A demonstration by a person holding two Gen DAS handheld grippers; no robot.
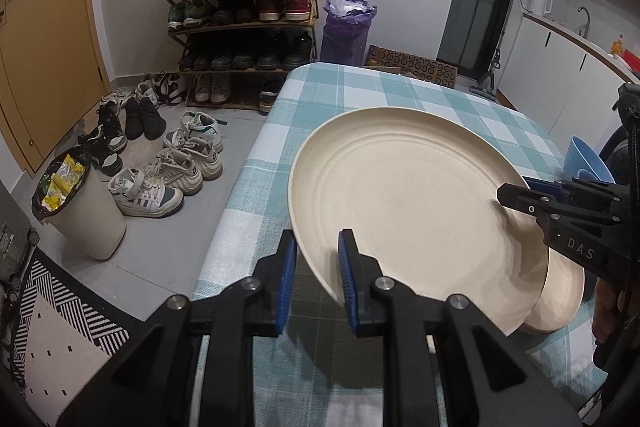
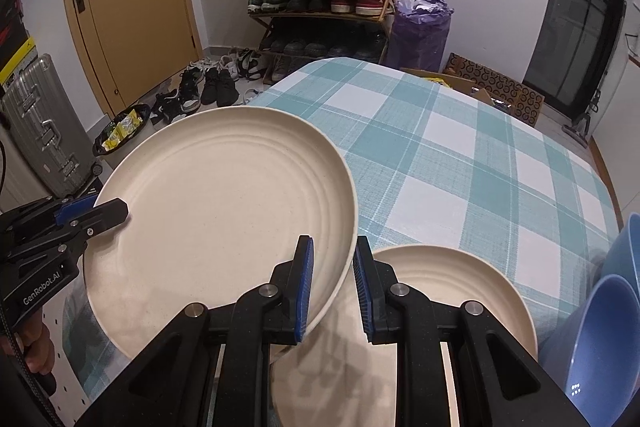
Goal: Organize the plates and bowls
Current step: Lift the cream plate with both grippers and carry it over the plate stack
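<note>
Both grippers (image 1: 317,281) (image 2: 333,283) clamp the cream plate (image 1: 408,195), hiding a second plate (image 2: 448,283) beneath.

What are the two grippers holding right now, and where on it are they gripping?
Both hold one cream plate by its rim, on opposite edges: the left gripper on one, the right gripper on the other.

Far half of checked table (image 2: 460,147) bare, open for passing. Near edge crowded: lifted plate (image 2: 224,195) overhangs second plate (image 2: 448,279); blue bowls (image 2: 608,311) block right side. Shoes (image 1: 168,171), bin (image 1: 84,211) clutter floor left.
</note>
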